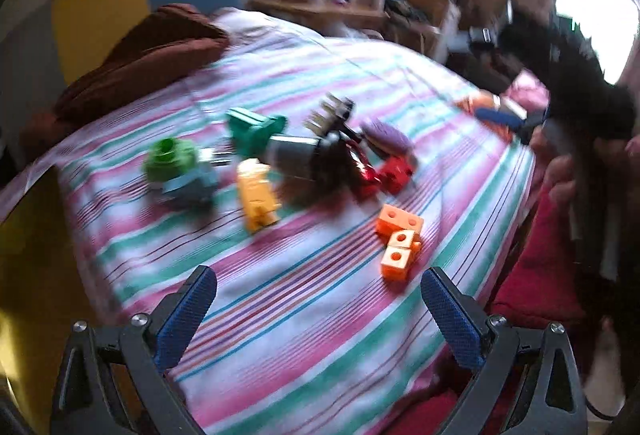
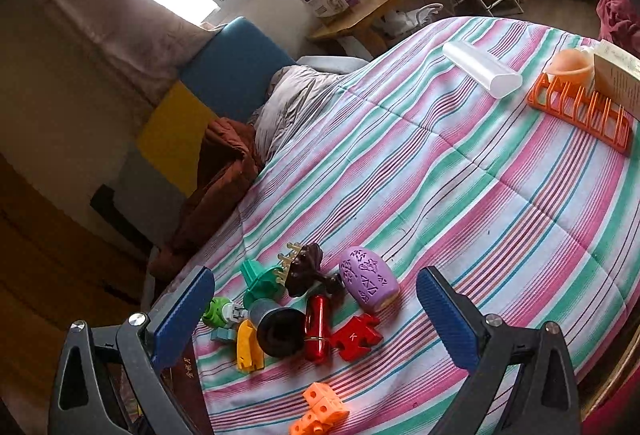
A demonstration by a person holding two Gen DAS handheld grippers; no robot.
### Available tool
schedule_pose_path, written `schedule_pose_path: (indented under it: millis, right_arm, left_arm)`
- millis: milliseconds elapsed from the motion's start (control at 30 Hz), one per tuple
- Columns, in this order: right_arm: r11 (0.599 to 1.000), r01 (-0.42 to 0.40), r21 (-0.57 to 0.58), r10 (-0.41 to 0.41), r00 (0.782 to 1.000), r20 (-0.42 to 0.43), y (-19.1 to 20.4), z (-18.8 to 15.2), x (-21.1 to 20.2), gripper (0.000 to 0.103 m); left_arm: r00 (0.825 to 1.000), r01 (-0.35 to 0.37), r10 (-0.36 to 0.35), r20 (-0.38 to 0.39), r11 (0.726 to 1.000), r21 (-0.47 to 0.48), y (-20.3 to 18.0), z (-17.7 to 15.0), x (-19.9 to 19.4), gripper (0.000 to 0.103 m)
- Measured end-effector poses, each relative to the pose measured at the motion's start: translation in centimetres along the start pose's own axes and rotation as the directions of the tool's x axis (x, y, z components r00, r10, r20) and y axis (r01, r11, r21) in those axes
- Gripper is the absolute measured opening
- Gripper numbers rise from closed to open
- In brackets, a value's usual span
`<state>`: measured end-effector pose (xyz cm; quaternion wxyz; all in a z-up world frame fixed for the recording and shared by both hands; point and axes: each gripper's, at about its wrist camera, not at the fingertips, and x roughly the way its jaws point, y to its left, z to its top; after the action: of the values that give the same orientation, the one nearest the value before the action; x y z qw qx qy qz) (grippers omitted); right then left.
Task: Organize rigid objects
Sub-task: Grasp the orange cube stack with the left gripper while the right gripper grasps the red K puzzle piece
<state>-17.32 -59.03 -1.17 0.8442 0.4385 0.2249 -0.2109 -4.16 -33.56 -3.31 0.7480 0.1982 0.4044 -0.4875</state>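
Both the left gripper [image 1: 318,299] and the right gripper [image 2: 315,299] hang over the striped bedspread [image 2: 460,171] with jaws spread wide, gripping nothing. Nearest lie the orange cubes [image 2: 320,411], then a cluster: red puzzle piece [image 2: 354,341], red cylinder [image 2: 317,327], yellow block [image 2: 248,347], dark cup [image 2: 278,327], purple egg [image 2: 368,279]. Far off sit a clear case [image 2: 482,69] and an orange rack [image 2: 580,111].

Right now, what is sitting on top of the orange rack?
On the orange rack sit a peach cup-shaped thing and a cardboard box. The box runs out of the picture, so whatever lies behind it is hidden.
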Motion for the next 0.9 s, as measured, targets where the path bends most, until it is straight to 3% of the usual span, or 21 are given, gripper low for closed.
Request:
schedule_pose_path:
  millis: [200,300,367,433,500,567,767,900]
  right_arm:
    - [1.0,-0.004,-0.003,0.004,1.0,0.004,0.0,0.0,-0.1,0.103]
    - [1.0,-0.008,0.003,0.008,1.0,0.007,-0.2,0.0,-0.2,0.103]
    - [1.0,-0.007,0.004,0.007,1.0,0.003,-0.3,0.1,-0.1,0.103]
    - [1.0,-0.001,0.004,0.001,1.0,-0.003,-0.3,0.1,0.0,0.103]
    - [1.0,0.008,0.002,-0.008,1.0,-0.005,-0.3,0.1,0.1,0.103]
    - [1.0,0.021,-0.005,-0.021,1.0,-0.018,-0.2,0.1,0.4,0.103]
    - [0.996,0.054,-0.071,-0.06,0.994,-0.091,0.8,-0.4,1.8,0.103]
    - [0.983,0.114,-0.147,-0.143,0.969,-0.203,1.8,-1.2,3.9,0.094]
  left_arm:
    - [0.994,0.058,-0.054,-0.095,0.998,0.033,-2.4,1.2,4.4,0.1]
    - [0.986,0.087,-0.08,-0.144,0.995,0.047,-3.3,1.6,6.4,0.079]
    - [0.979,0.111,-0.1,-0.18,0.992,0.053,-3.8,1.6,7.7,0.072]
    - [0.975,0.12,-0.105,-0.195,0.99,0.069,-4.2,1.5,8.4,0.052]
    - [0.979,0.129,-0.115,-0.166,0.989,0.074,-4.3,1.4,8.0,0.025]
    - [0.981,0.14,-0.132,-0.144,0.989,0.047,-3.7,1.0,7.1,0.025]
    - [0.994,0.075,-0.072,-0.081,0.996,0.041,-1.7,-1.0,3.7,0.025]
    - [0.998,0.041,-0.041,-0.043,0.999,-0.003,-0.2,-2.0,1.7,0.025]
